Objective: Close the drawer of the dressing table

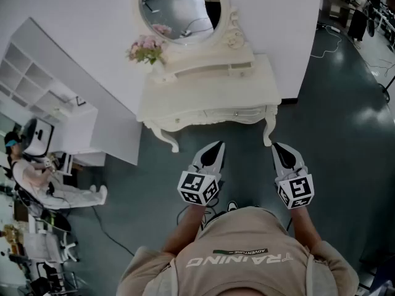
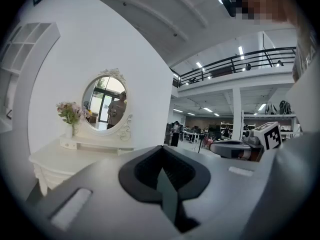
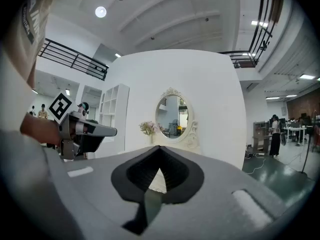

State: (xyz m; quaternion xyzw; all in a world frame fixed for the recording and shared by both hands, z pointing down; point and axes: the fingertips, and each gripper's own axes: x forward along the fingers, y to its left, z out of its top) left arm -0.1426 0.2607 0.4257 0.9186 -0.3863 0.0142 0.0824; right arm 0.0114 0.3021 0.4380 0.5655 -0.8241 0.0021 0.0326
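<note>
Left gripper (image 1: 216,148): I read its fingers (image 2: 145,171) as clenched tip to tip with nothing between them. It is held in the air in front of the person's torso, pointing at the dressing bench.
Right gripper (image 1: 279,148): I see the same here, with the fingers (image 3: 177,171) pressed together and empty. It is level with the left one and well apart from it.
Dressing bench (image 1: 185,97): white with curved legs, it stands against the white wall, ahead of both grippers and touching neither.
Drawer (image 1: 236,112): it sits in the front face under the top, with a small knob facing me. I cannot tell how far out it stands.
Mirror (image 1: 182,8): oval, upright at the back of the bench.
Flowers (image 1: 147,47): pink, in a vase at the bench's back left corner, beside the mirror.
Shelf unit (image 1: 37,79): white, standing along the wall to the left.
Floor (image 1: 345,134): dark and glossy.
</note>
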